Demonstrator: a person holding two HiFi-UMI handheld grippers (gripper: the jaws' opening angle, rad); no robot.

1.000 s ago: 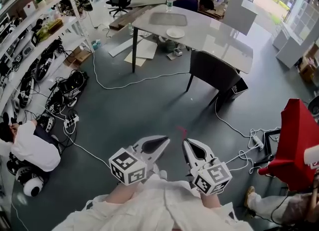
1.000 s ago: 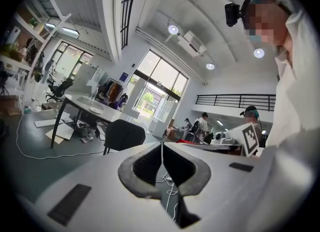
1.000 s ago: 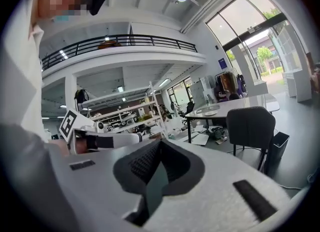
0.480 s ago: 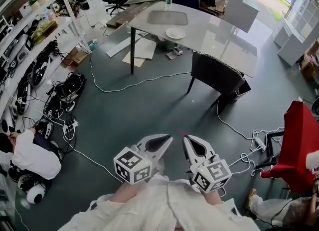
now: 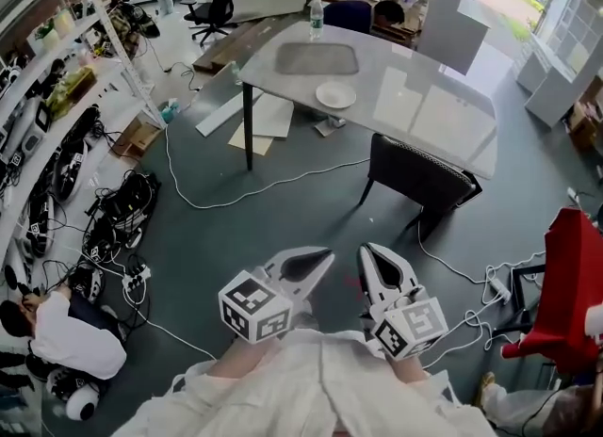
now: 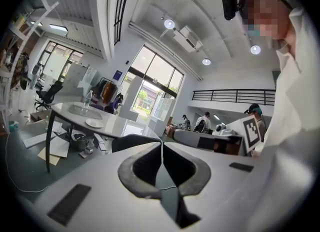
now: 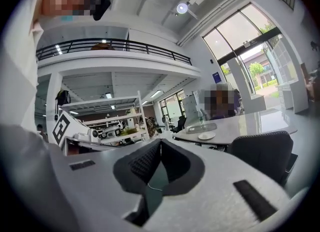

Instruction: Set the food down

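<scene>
Pale grey stone-topped table (image 5: 429, 105) is seen across the floor. A small round white plate (image 5: 335, 95) is set on the table near its middle; whether food lies on it cannot be told. The left hand-held gripper (image 5: 323, 258) and the right hand-held gripper (image 5: 366, 250) are held well apart from the table. The jaws of both are fully closed, and nothing is gripped.

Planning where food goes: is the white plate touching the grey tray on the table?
Apart. The head view shows a strip of bare tabletop between the white plate and the grey tray.
</scene>
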